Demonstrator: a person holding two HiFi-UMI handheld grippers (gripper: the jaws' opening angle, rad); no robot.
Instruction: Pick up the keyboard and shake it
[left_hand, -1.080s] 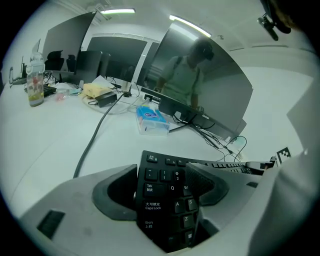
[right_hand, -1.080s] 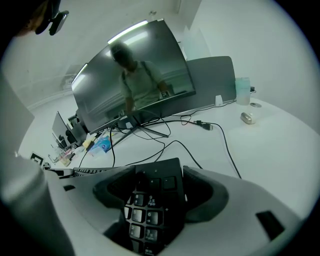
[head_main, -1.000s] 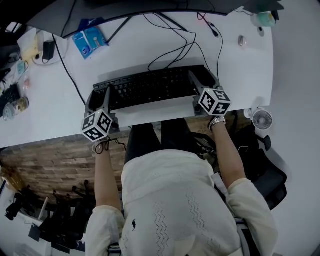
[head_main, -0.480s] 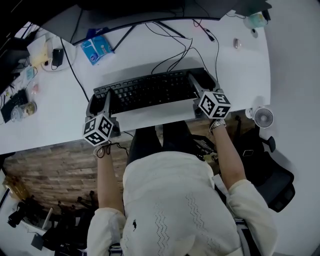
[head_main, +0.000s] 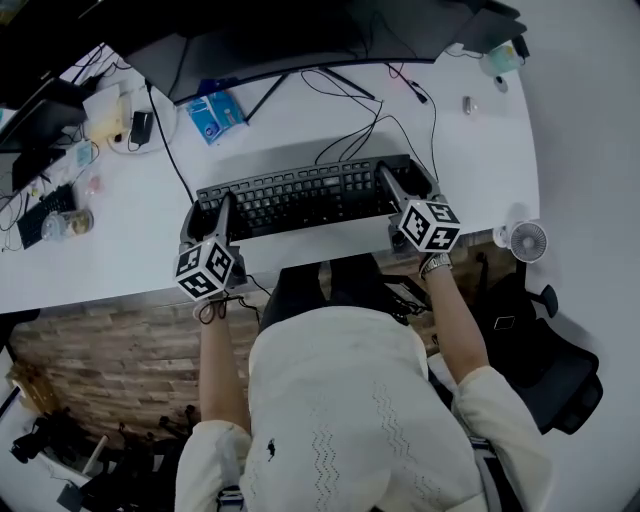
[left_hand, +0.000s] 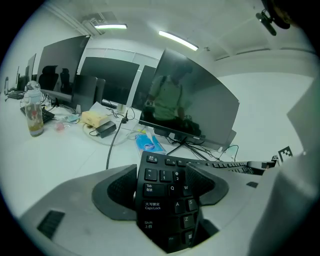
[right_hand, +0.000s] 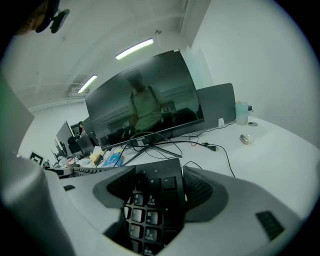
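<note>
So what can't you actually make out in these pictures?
- Head view: whether the keyboard is clear of the desk, since it is seen from above.
- Head view: small object near the desk's far right corner, too small to name.
- Head view: monitor, cut off by the top edge.

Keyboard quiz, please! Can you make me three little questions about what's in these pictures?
1. True or false: the left gripper and the right gripper each clamp one end of the keyboard.
2. Which lies on the white desk? A) blue packet B) shoe C) banana
3. Fill in: the little white fan is on the person's ____ side.
Key: 1 true; 2 A; 3 right.
</note>
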